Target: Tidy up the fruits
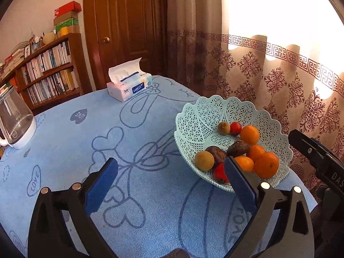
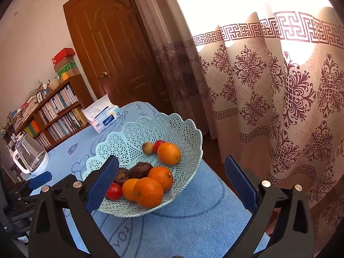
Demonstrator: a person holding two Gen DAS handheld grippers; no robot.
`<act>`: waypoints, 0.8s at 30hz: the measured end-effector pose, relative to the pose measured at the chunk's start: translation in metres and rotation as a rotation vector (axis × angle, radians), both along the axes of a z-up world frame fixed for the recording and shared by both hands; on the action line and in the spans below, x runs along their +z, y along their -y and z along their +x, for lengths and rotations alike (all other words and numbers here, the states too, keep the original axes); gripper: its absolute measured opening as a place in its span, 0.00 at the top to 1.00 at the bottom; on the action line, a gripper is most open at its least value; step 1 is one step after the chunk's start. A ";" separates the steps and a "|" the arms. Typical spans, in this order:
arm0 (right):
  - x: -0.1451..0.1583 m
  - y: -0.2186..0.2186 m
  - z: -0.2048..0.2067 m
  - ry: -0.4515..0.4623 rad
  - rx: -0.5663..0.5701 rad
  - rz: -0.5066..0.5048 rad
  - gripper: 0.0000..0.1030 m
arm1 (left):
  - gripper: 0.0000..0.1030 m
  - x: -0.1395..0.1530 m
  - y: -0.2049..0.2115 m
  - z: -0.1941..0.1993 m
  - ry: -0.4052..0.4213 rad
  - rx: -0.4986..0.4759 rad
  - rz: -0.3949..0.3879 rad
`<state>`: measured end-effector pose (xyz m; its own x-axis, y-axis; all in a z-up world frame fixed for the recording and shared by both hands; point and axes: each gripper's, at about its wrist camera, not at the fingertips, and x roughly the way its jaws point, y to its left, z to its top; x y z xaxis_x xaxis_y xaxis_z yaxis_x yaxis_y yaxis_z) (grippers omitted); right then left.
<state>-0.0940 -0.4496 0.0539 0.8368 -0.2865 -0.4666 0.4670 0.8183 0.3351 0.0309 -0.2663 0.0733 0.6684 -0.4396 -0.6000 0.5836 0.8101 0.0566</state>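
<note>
A pale green lattice basket (image 1: 206,116) (image 2: 137,133) stands near the table's right edge. It holds several oranges (image 1: 266,165) (image 2: 148,191), two dark brown fruits (image 1: 238,148) (image 2: 140,169), two small tan fruits (image 1: 204,160) (image 2: 148,148) and two red tomatoes (image 1: 235,128) (image 2: 114,191). My left gripper (image 1: 172,185) is open and empty above the cloth, left of the basket. My right gripper (image 2: 172,182) is open and empty above the basket's near right rim. The right gripper's body also shows at the right edge of the left wrist view (image 1: 316,152).
A blue tablecloth (image 1: 129,142) (image 2: 193,210) covers the table. A tissue pack (image 1: 129,86) (image 2: 103,118) lies at the far side. A glass kettle (image 1: 15,120) (image 2: 30,157) stands at the left. A patterned curtain (image 2: 279,99) hangs just past the table's right edge.
</note>
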 end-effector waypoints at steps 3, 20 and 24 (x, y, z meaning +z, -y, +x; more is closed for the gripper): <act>0.000 -0.012 0.004 -0.044 0.035 -0.041 0.03 | 0.05 0.001 -0.002 -0.005 0.037 0.019 0.028; -0.005 -0.043 0.013 -0.142 0.118 -0.155 0.03 | 0.05 0.005 -0.003 -0.016 0.130 0.069 0.084; -0.005 -0.043 0.013 -0.145 0.120 -0.155 0.03 | 0.05 0.005 0.000 -0.019 0.150 0.061 0.100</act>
